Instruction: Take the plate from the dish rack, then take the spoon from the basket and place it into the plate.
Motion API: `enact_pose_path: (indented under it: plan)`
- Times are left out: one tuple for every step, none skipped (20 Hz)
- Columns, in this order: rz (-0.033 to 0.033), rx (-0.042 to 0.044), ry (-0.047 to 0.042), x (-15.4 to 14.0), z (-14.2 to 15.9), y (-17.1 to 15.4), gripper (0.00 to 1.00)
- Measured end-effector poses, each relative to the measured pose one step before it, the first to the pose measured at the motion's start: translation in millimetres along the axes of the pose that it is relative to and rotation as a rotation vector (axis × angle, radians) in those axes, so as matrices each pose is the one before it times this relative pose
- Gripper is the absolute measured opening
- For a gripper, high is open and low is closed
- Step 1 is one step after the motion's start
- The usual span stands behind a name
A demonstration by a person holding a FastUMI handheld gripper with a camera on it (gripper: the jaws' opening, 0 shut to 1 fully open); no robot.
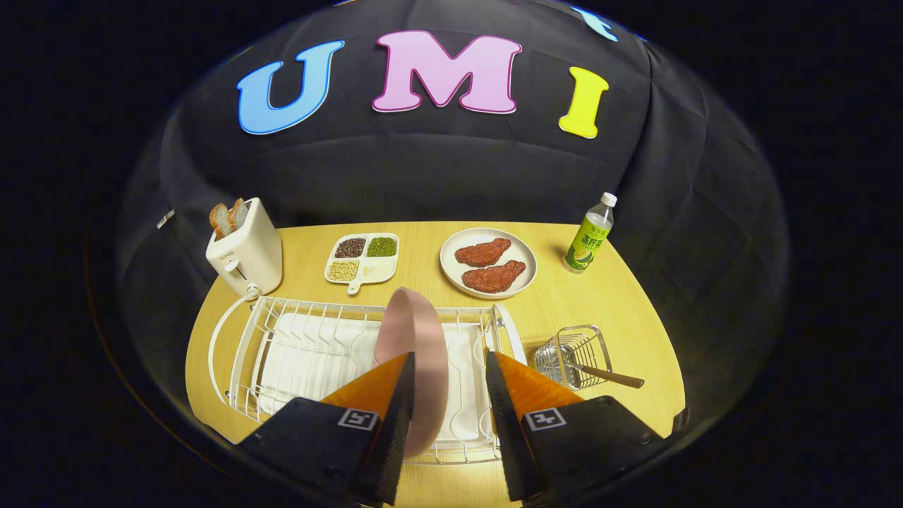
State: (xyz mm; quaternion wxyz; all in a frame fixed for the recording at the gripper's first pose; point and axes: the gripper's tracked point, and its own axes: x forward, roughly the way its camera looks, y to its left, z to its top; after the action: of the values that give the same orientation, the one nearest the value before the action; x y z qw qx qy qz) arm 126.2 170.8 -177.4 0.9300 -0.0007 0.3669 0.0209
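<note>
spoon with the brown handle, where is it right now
The brown-handled spoon lies in the small wire basket on the wooden table, right of the white dish rack and beyond the open gripper.

On the wooden table [621, 310] there is 1 white dish rack [310, 353] w/ 1 pink plate [416, 367] standing on edge in it. 1 wire basket [575, 353] holds 1 spoon [610, 375]. There is 1 toaster [247, 250] w/ 2 bread slices [229, 217], 1 divided tray [363, 259] w/ 4 compartments, 3 of them filled. 1 round plate [525, 264] carries 2 meat pieces [488, 264]. 1 bottle [591, 236]. 1 gripper [446, 374], its 2 fingers spread apart, one on each side of the pink plate.
</note>
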Motion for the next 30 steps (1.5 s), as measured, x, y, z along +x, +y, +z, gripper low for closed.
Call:
enact_pose_path:
  plan:
    - [0.00075,0.01230,0.01356,3.24,-2.25,3.65,0.54]
    - [0.00288,0.01975,0.01389,2.36,-3.12,4.19,0.51]
    - [0.00151,0.01347,0.00811,2.81,-1.67,4.69,0.43]
    - [-0.00269,0.00434,0.00835,3.19,-1.54,2.37,0.39]
    - [-0.00907,0.00308,0.00358,-1.18,-1.29,0.21,0.30]
    - [-0.01706,-0.00217,-0.00055,1.43,0.83,-1.30,0.29]
    - [-0.01689,-0.00111,-0.00221,1.38,-2.35,-0.87,0.27]
    - [-0.01757,-0.00354,0.00219,0.35,0.68,-0.41,0.26]
    - [-0.01533,-0.00527,-0.00119,-1.96,-0.04,1.46,0.24]
    - [-0.00632,-0.01200,-0.00169,-0.27,0.11,2.09,0.23]
    - [-0.00060,-0.01143,-0.00824,-1.45,2.52,3.13,0.23]
    - [-0.00286,-0.01222,-0.01279,-3.22,2.62,3.76,0.23]
    - [-0.00445,-0.00811,-0.01176,-1.26,1.76,0.77,0.23]
    - [-0.00949,-0.01324,-0.01674,-2.14,2.60,1.03,0.23]
    - [-0.01592,-0.01767,-0.01848,-1.78,4.01,-2.80,0.23]
    - [-0.01167,-0.00988,-0.01729,-2.43,4.62,-2.45,0.23]
    - [-0.00629,-0.00207,-0.01365,-2.21,4.84,-0.24,0.23]
    - [-0.00729,0.00138,-0.01280,-2.12,5.14,-1.96,0.23]
    - [-0.00599,-0.00178,-0.00902,-0.63,4.35,-3.16,0.23]
    - [-0.00694,-0.00381,-0.00492,-0.94,3.08,-4.25,0.23]
    - [-0.00427,0.00513,-0.00658,-0.82,2.53,-5.25,0.23]
    - [-0.00143,0.01121,-0.00512,-1.37,2.87,-4.57,0.23]
    - [-0.00059,0.01033,-0.00237,-1.03,1.11,-6.37,0.23]
    - [0.01103,0.01386,-0.00016,-1.78,1.38,-5.13,0.23]
    - [0.02039,0.01201,-0.00422,-3.40,2.31,-3.02,0.21]
    - [0.01864,0.00669,-0.00722,-2.39,1.20,-5.60,0.21]
    - [0.02297,0.00825,-0.00120,-3.06,-1.09,-4.75,0.20]
    - [0.02448,0.00930,-0.00163,-2.85,-2.28,-2.84,0.20]
    - [0.03199,0.01219,-0.00109,-2.33,-3.08,-2.38,0.20]
    - [0.03541,0.01016,0.00241,-6.92,-3.19,-0.61,0.19]
